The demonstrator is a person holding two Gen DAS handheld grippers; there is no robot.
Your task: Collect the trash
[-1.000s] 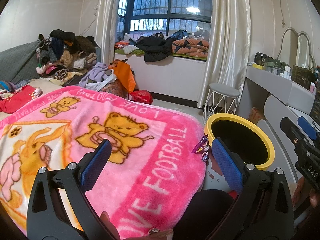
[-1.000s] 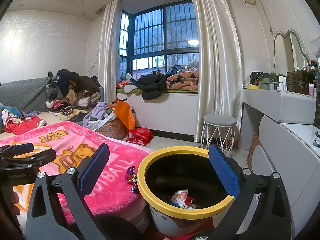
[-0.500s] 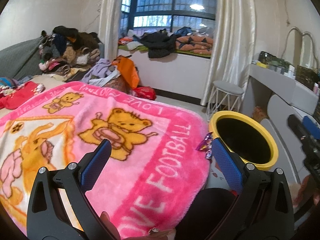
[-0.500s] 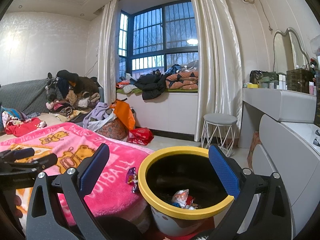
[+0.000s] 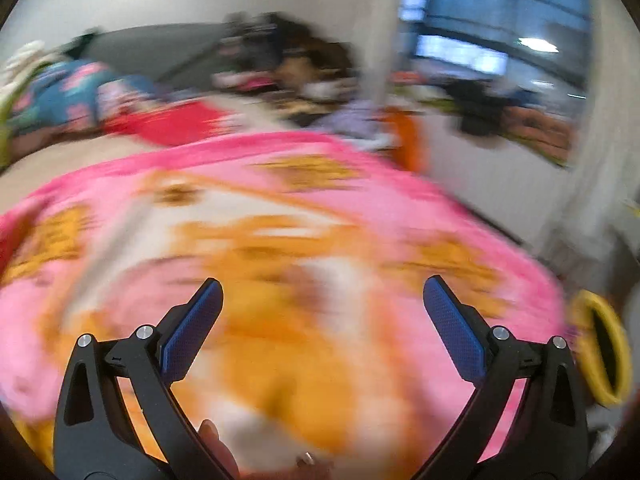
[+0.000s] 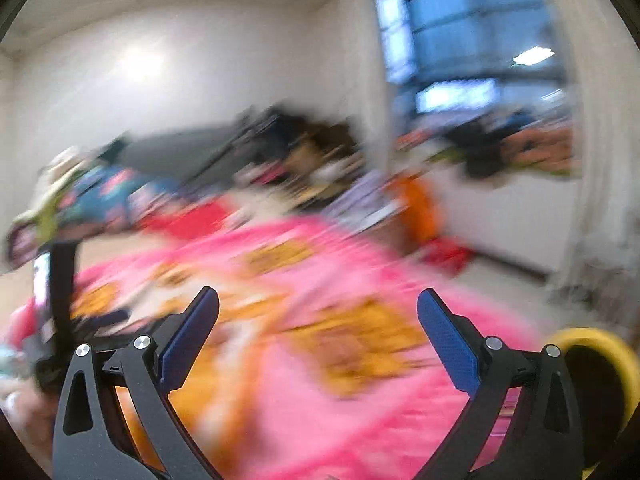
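The left gripper [image 5: 322, 320] and right gripper [image 6: 318, 330] both hover over the pink blanket [image 5: 304, 216], fingers spread wide, holding nothing (everything's blurred). The yellow-rimmed bin [image 6: 600, 360] stands just beside the blanket's edge.

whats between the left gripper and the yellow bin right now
In the left wrist view only pink blanket lies between the open left gripper and the yellow bin at the far right edge. Motion blur would hide any small trash there.
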